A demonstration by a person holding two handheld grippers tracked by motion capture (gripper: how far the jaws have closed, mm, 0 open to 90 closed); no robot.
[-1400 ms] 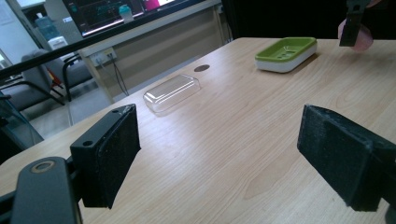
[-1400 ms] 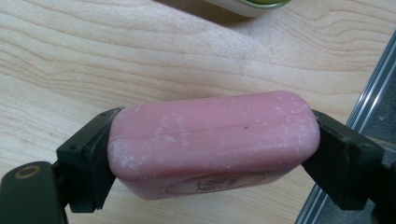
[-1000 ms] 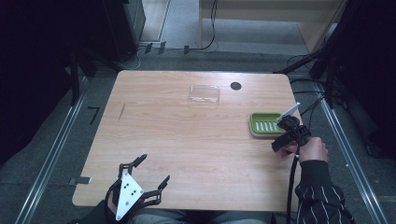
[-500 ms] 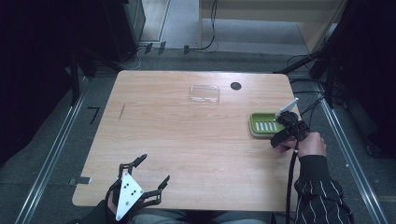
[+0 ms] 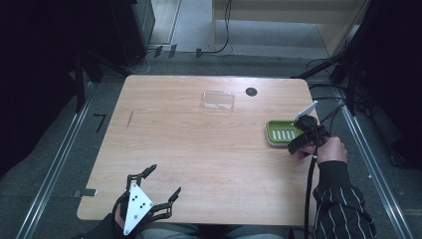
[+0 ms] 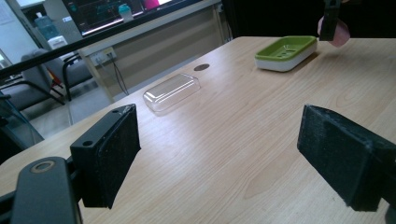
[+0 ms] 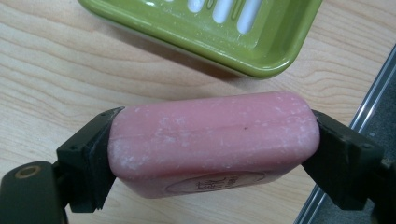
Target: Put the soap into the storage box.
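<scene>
A pink soap bar [image 7: 212, 140] is clamped lengthwise between the jaws of my right gripper [image 7: 212, 144], just above the wood at the near right corner of a green soap dish [image 7: 210, 32]. In the high view the right gripper [image 5: 297, 144] hovers at the dish's [image 5: 279, 132] near right side, close to the table's right edge. My left gripper [image 5: 163, 180] rests open near the front left edge with nothing between its pads [image 6: 109, 154]. From the left gripper view the dish [image 6: 286, 51] lies far off, and the soap [image 6: 337, 33] hangs beside it.
A clear plastic lid [image 5: 218, 100] lies upside-up at the table's back middle, with a dark round hole [image 5: 251, 91] to its right. The wooden table [image 5: 199, 149] ends just right of the dish, where a metal rail runs along the floor.
My right gripper has edged slightly left toward the dish with the soap still in it. The left gripper has not moved.
</scene>
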